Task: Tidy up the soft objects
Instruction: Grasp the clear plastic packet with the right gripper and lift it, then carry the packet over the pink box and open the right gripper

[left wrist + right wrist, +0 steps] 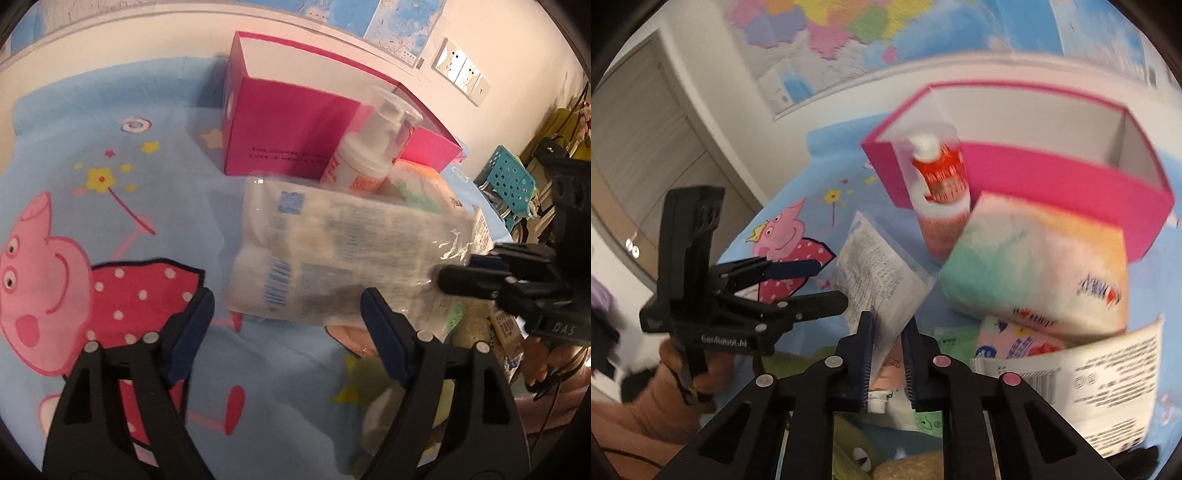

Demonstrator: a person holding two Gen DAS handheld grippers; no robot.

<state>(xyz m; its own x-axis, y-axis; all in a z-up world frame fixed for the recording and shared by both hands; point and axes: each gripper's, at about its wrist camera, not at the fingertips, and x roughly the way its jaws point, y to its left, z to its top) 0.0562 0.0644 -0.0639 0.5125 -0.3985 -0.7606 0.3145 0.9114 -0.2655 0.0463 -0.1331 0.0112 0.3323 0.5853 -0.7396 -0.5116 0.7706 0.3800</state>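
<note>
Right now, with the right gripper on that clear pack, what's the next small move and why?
Probably carry the clear pack toward the pink box. The right gripper pinches its corner, it hangs off the bed, the box stands open, and the left gripper is open and empty.

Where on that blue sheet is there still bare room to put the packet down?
Bare sheet lies left of the pink box, over the pig print. The box looks empty inside. It's crowded right of the bottle, where packs pile up.
</note>
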